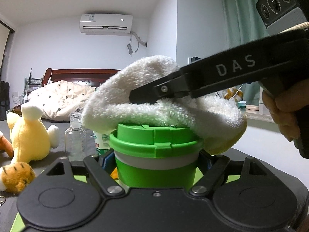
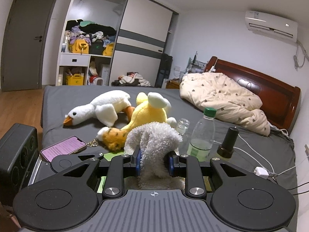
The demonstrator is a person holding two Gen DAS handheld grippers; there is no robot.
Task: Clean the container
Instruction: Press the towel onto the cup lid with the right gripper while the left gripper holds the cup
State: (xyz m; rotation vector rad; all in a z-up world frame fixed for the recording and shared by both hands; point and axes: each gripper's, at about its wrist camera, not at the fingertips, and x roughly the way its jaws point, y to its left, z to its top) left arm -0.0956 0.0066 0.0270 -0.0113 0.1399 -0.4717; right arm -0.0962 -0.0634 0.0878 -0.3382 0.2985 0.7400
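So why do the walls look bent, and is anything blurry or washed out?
Left wrist view: a fisheye lens bows the wall edges and darkens the corners; the cup is sharp, but the white cloth glows nearly featureless. Right wrist view: the same bending curves the wardrobe and door; the light is dim and even, the cloth in the right tool is crisp.

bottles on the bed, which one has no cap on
The small clear bottle beside the yellow plush: its threaded neck is bare. The taller plastic bottle wears a green cap, and the dark bottle has a black top.
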